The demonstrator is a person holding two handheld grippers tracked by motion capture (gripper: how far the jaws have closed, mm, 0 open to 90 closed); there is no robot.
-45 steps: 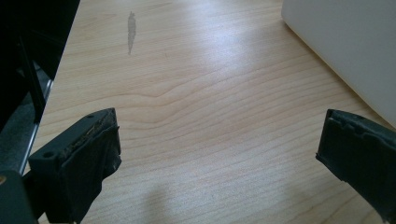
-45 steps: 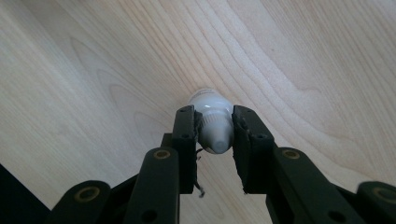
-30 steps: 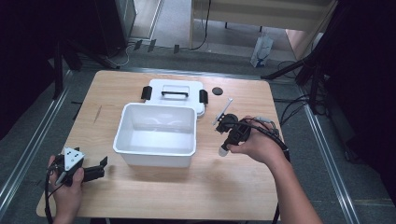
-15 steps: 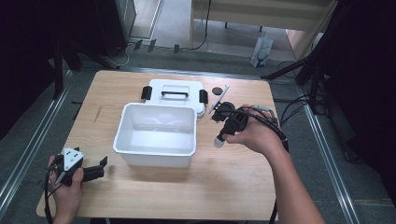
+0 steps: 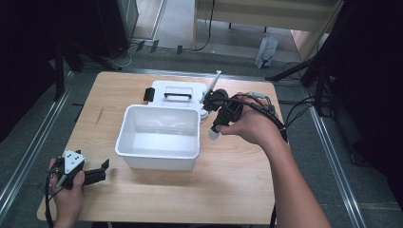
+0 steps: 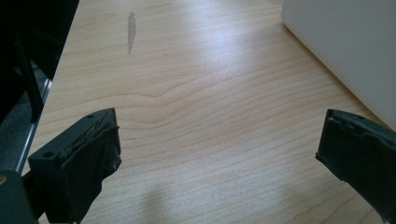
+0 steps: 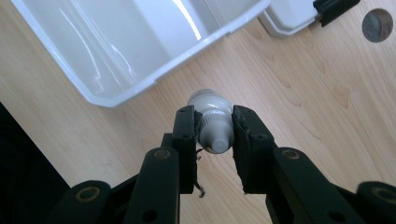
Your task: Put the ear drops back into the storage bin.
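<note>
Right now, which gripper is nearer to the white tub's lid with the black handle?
Right. The right gripper hangs just beside the lid, off its right end, jaws shut on a small white bottle. The left gripper sits at the table's near left corner, past the tub.

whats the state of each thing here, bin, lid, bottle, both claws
white bin: open, empty, upright on the table
lid: off the bin, lying flat behind it, handle up
small white bottle: clamped in the right claw, lifted off the table beside the bin
right claw: shut on the bottle
left claw: open, nothing between its jaws, low over the table
</note>
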